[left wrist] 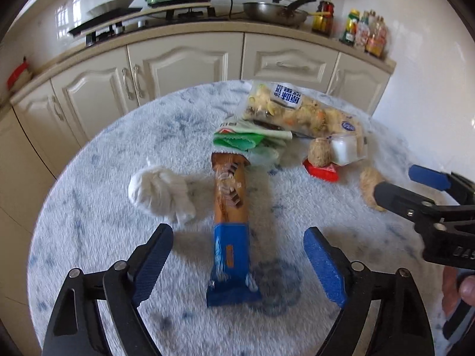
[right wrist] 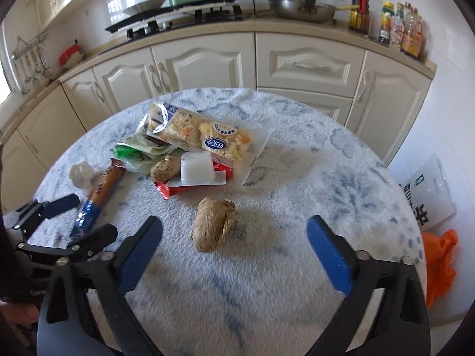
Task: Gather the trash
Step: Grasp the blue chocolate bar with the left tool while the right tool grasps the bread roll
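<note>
Trash litters the desk (right wrist: 297,267): left tongs (left wrist: 237,262) gape astride the biscuit wrapper (left wrist: 231,225), right tongs (right wrist: 234,250) gape around a brown husk (right wrist: 213,227); both must descend, then pinch.

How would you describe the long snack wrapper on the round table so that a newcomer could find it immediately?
Start at the round table with its fluffy white and blue cover. Near its front edge, right of a crumpled white tissue, lies the long snack wrapper. Unlike the clear bags heaped behind, it is narrow, brown at the far end and blue at the near end.
</note>
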### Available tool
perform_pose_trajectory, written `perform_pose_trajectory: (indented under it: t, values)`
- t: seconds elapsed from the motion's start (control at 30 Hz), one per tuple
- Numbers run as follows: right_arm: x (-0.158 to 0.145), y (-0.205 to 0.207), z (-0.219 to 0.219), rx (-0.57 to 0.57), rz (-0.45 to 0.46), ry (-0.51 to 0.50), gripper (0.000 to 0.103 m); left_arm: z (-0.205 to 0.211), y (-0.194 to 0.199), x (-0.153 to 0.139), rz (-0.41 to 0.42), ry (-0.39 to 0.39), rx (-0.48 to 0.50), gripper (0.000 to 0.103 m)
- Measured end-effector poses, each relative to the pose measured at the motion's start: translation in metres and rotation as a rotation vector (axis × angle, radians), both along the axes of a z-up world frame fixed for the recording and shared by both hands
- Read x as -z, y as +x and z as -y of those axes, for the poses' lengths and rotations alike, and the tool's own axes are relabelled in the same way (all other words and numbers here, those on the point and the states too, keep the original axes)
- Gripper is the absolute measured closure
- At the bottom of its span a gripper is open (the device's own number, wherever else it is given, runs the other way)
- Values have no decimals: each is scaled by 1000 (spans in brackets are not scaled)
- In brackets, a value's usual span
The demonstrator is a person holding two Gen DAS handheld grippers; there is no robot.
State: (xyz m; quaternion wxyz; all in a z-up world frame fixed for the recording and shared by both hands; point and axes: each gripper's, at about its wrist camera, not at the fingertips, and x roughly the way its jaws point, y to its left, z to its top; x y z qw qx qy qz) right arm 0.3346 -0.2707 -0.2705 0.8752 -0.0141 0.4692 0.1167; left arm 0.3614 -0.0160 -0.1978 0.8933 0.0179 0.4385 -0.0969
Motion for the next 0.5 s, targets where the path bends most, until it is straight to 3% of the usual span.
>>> perform_pose_trajectory:
  t: [0.1, 0.17, 0.23, 0.3, 0.37, 0.5]
  values:
    - [12, 9, -8, -20, -34, -14, 35, 8, 17, 0, 3, 4, 11, 28]
    - [17, 10, -10, -22, -36, -22, 42, 14, 23, 1, 16, 24, 25, 44]
    - [16, 6, -11, -32, -19, -28, 61, 17, 31, 1, 19, 10, 36, 63]
    - [15, 3, -10, -38, -12, -19, 71, 16, 38, 1, 16, -10, 38, 82]
    - [15, -1, -7, -42, -9, -4, 71, 12, 38, 3, 2, -57, 44, 89]
    - [14, -12, 7, -27, -18, 70, 71, 11, 27, 6, 11, -86, 58, 89]
